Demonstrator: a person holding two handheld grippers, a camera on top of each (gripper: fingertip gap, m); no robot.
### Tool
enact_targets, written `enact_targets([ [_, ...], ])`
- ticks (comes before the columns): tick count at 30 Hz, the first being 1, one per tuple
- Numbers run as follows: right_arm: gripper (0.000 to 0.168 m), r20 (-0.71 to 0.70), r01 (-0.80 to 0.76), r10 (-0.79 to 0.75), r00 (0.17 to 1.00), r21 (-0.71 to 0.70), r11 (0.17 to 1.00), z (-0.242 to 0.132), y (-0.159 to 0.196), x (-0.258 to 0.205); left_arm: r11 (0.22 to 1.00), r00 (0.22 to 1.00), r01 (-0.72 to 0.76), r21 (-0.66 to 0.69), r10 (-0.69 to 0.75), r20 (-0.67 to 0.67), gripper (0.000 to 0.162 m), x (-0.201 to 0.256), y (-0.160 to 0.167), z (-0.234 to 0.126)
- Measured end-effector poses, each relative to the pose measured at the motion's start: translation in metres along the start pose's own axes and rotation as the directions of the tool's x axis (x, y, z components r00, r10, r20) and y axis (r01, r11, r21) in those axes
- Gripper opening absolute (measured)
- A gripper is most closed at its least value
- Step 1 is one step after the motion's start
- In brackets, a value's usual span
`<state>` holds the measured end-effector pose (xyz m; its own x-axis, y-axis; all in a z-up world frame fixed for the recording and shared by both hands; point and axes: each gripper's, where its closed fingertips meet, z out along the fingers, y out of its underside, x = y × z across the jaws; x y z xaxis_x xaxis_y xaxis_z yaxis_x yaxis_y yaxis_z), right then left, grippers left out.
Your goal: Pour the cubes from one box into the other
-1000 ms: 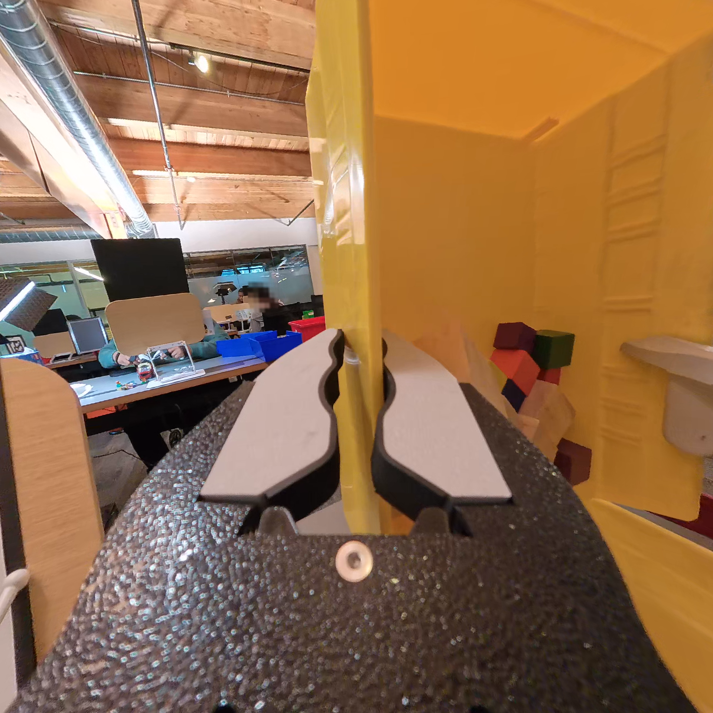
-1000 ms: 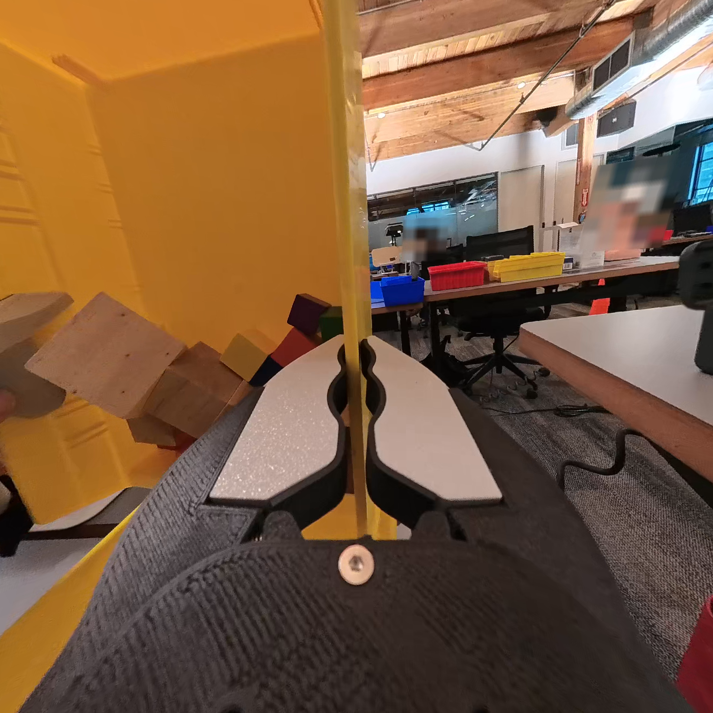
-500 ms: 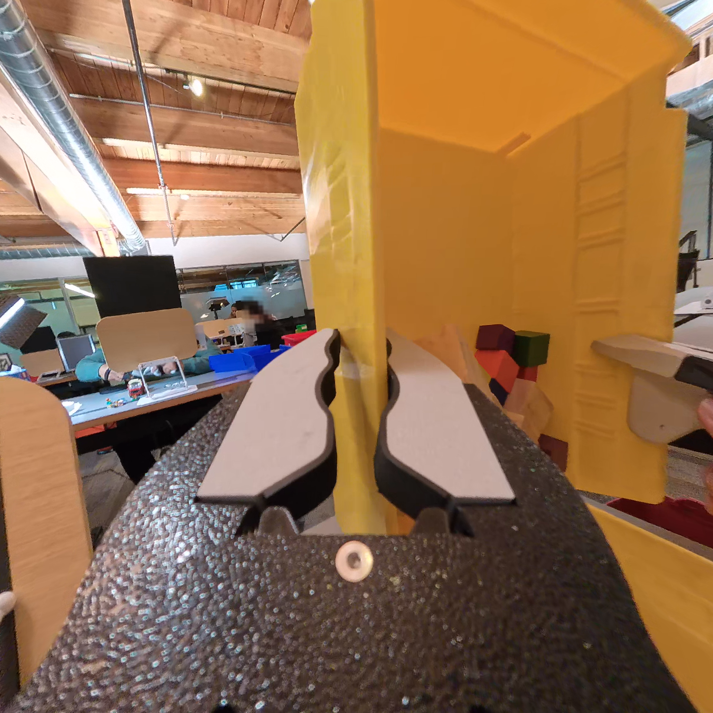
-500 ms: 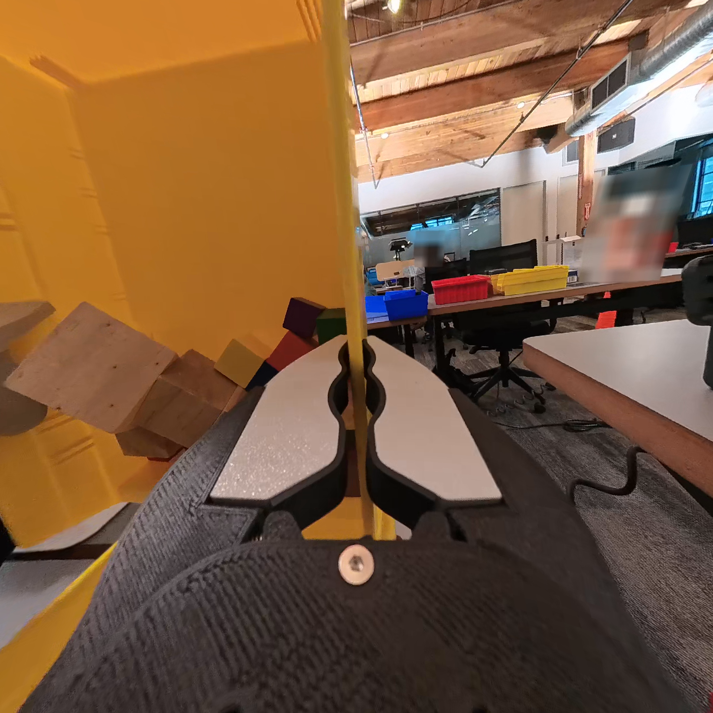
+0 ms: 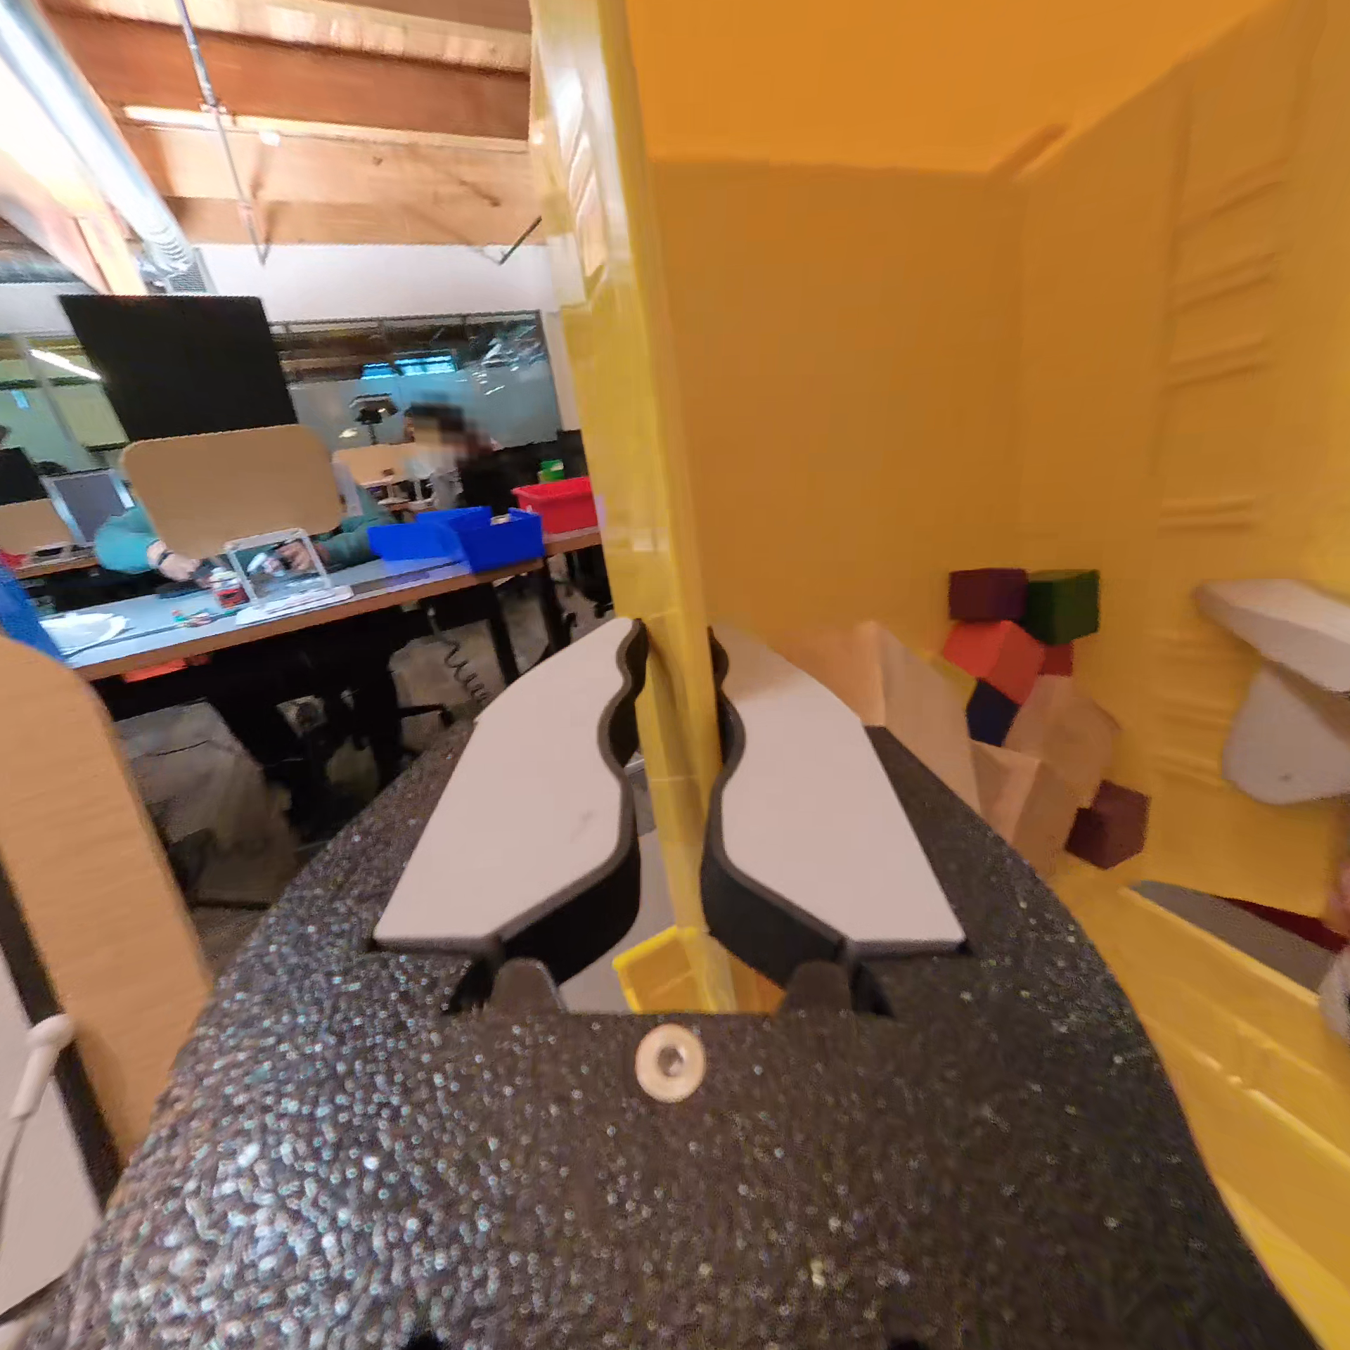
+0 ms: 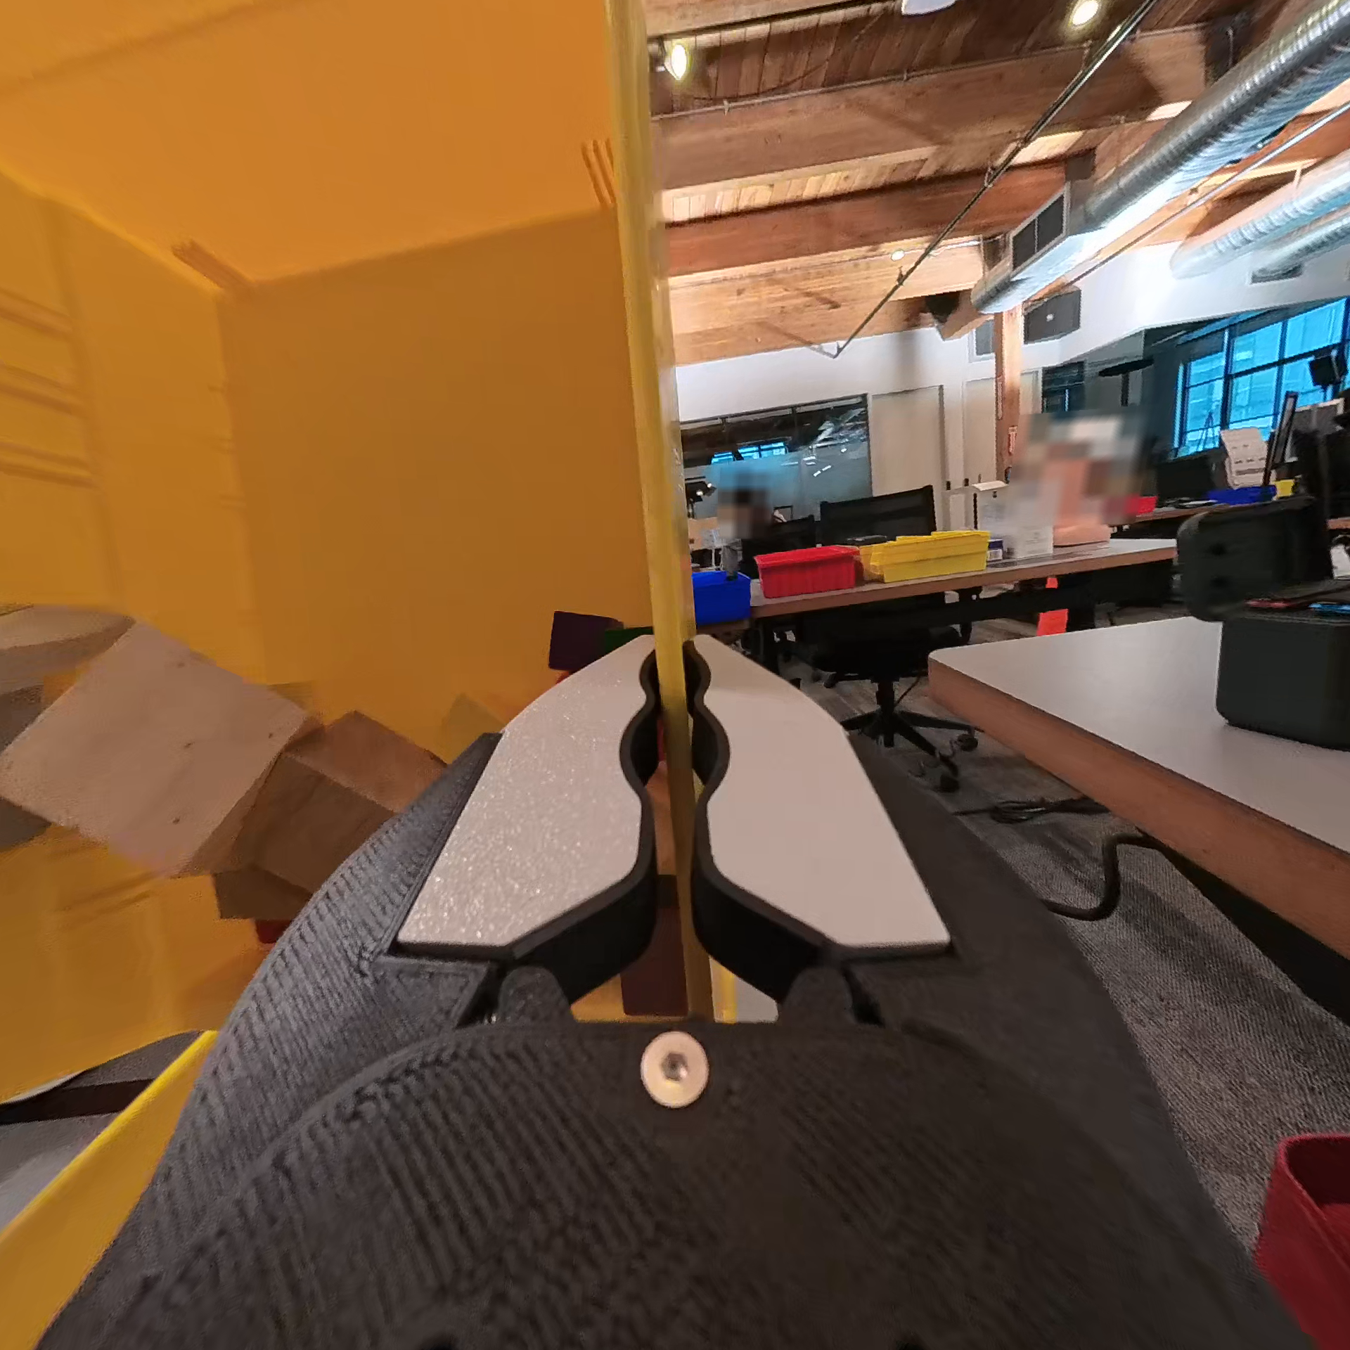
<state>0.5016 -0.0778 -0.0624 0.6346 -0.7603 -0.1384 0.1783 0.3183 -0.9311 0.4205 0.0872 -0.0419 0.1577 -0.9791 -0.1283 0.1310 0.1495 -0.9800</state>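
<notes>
The yellow box (image 5: 840, 409) is up off the tabletop and tipped on its side, its open mouth facing back toward me, held between my two tongs. Its cubes (image 5: 1023, 687) lie heaped in the low far corner: plain wooden blocks in front, with purple, green, orange, dark blue and maroon ones stacked behind against the back wall. From the right wrist view the same pile (image 6: 168, 745) shows as large pale wood blocks, somewhat blurred, with a purple one peeking past my finger.

My left tongs (image 5: 676, 657) are clamped on the box's left side wall, one finger outside and one inside. My right tongs (image 6: 673, 654) pinch the opposite wall the same way, the thin yellow edge running straight up between the pads.

A second yellow box's rim (image 5: 1242, 1023) shows low at the right of the left view. A red container (image 6: 1307, 1242) sits at the lower right corner of the right view. Beyond are a grey tabletop (image 6: 1139, 701) with a black case (image 6: 1286, 679), and distant desks with blue, red and yellow bins (image 6: 862, 566).
</notes>
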Motion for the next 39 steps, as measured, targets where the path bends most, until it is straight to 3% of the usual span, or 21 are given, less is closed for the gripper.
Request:
enact_targets([
  [8, 0.003, -0.039, 0.049, -0.048, 0.998, 0.032, 0.998, -0.007, -0.007, 0.003, 0.994, 0.995, -0.094, -0.063, 0.092, -0.044, 0.015, 0.005, -0.003, 0.000],
  [16, 0.004, -0.028, 0.056, -0.054, 0.998, 0.062, 0.997, -0.008, -0.016, 0.001, 0.987, 1.000, -0.023, -0.158, 0.021, -0.013, 0.010, 0.003, 0.001, 0.002],
  [27, 0.005, 0.057, 0.017, -0.025, 0.998, 0.132, 0.991, -0.007, -0.021, -0.011, 0.999, 1.000, -0.006, 0.051, 0.006, 0.010, 0.010, -0.005, -0.003, -0.010],
  [39, 0.003, 0.074, 0.071, -0.084, 0.994, 0.158, 0.985, -0.002, -0.039, -0.011, 0.974, 0.997, -0.064, 0.218, 0.056, 0.043, 0.009, -0.001, -0.047, -0.017],
])
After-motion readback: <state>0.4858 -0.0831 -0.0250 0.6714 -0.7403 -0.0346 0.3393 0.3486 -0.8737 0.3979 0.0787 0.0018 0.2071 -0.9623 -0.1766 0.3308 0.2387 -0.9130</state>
